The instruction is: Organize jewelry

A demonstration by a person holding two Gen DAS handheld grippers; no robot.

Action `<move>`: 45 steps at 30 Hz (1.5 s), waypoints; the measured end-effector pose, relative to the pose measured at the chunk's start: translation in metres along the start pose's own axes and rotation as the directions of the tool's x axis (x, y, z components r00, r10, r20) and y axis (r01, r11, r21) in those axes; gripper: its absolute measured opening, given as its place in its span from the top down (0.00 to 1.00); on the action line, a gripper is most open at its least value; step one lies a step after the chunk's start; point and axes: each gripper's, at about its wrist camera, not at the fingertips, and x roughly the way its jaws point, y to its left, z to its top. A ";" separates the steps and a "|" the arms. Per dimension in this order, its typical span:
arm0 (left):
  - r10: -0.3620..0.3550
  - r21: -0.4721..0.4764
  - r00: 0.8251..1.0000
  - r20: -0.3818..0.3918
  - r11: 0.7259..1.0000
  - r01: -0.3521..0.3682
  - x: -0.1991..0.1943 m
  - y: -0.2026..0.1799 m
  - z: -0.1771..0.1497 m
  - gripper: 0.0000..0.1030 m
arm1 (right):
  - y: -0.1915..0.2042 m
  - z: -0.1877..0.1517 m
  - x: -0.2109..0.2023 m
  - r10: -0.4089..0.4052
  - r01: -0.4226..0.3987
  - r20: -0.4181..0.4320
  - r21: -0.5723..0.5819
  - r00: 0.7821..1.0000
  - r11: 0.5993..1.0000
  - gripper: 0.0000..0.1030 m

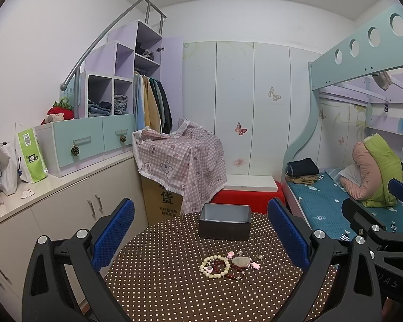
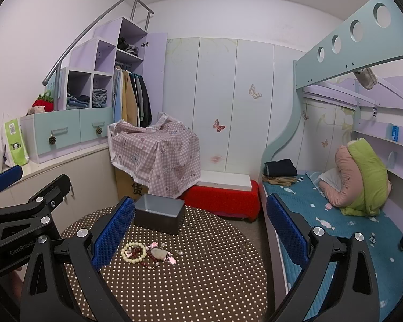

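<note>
- The jewelry lies in a small loose heap on the polka-dot desk, near its middle — a pale bead bracelet, dark red beads, a flat stone pendant and a few pink charms.
- The dark box stands open-topped at the desk's far edge, directly beyond the heap and well apart from it.
- The left hand-held gripper hangs above the near side of the desk, its blue pads spread wide, gripping nothing; the heap sits straight ahead, low between the two fingers.
- The right hand-held gripper is likewise spread wide and empty, but in its view the heap lies off to the left, just beside the left pad, with the box ahead and left too.
- So the left one looks the better lined up; it would need only to drop forward and down, while the right would have to swing leftward across the desk first.
- The heap runs roughly side to side as the left view shows it, pale bracelet at the left end, charms at the right; the bracelet lies flat as a ring, so a closing pinch across its rim seems the likely grasp.
- The pieces overlap — the red beads touch the pale bracelet and the pendant — so lifting one may drag a neighbour along.
- Nothing is in the box as far as its visible inside shows.
</note>
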 end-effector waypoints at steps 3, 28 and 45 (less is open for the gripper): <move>0.001 0.000 1.000 0.001 1.000 -0.001 0.000 0.000 0.000 0.07 | 0.000 0.000 0.000 0.000 0.000 0.000 0.000 1.000 1.000 0.08; 0.007 0.006 1.000 -0.021 1.000 -0.006 0.016 0.002 -0.004 0.07 | -0.003 -0.004 0.020 0.008 -0.008 -0.020 0.005 1.000 1.000 0.08; 0.035 -0.024 0.994 -0.103 0.999 -0.038 0.071 0.028 -0.026 0.07 | -0.004 -0.022 0.072 0.024 -0.022 -0.115 0.026 0.993 0.999 0.08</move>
